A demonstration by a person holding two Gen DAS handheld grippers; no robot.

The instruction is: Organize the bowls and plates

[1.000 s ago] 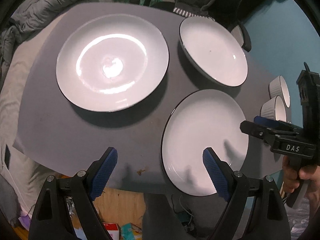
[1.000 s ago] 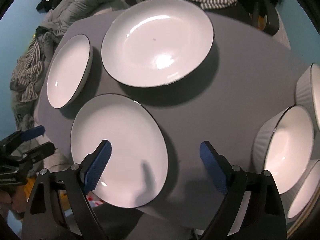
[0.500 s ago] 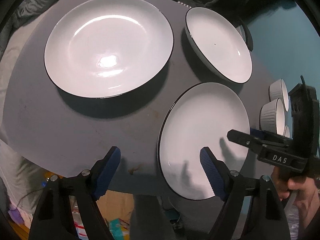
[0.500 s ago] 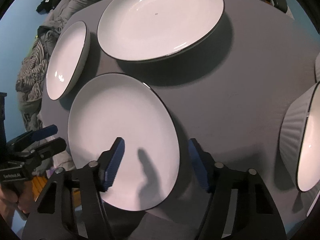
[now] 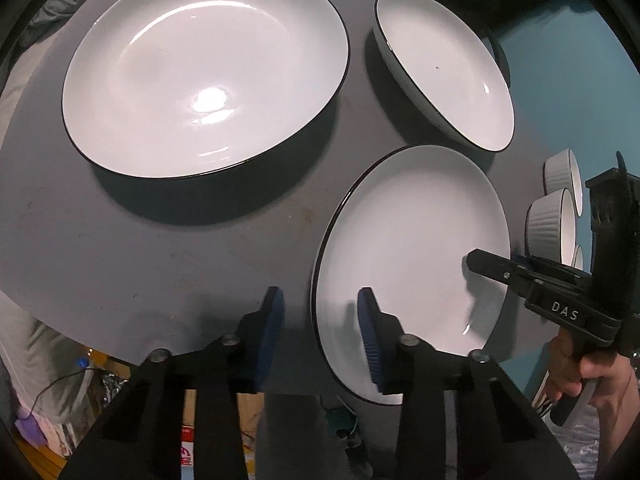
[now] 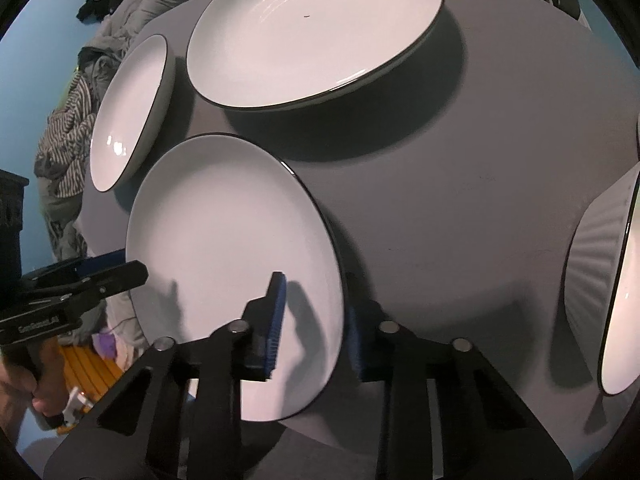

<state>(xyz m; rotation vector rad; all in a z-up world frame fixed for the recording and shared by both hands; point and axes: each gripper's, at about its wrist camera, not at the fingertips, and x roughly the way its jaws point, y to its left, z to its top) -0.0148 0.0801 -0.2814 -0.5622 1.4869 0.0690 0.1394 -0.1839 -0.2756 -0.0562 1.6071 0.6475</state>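
Note:
Three white, dark-rimmed dishes lie on the grey round table [image 5: 160,240]: a large plate [image 5: 204,72], a shallow bowl [image 5: 444,72] and a nearer plate [image 5: 412,240] by the front edge. My left gripper [image 5: 320,332] straddles the near plate's left rim. Its jaws are closing, with a gap still showing at both blue pads. My right gripper [image 6: 316,324] straddles the same plate's [image 6: 232,240] right rim. Those jaws are closing too, and the far pad is partly hidden behind the rim. Each gripper shows in the other's view, the right gripper [image 5: 496,260] and the left gripper [image 6: 120,266].
White ribbed bowls [image 5: 552,220] [image 6: 600,272] stand close together at the table's right side. A heap of clothes [image 6: 64,140] lies beyond the far left edge. A hand [image 5: 588,372] holds the right gripper's handle. Clutter shows on the floor below the table's front edge.
Both grippers have sunk toward the near plate, and their jaws have narrowed from wide open to a small gap around its left and right rims. The dishes have not moved.

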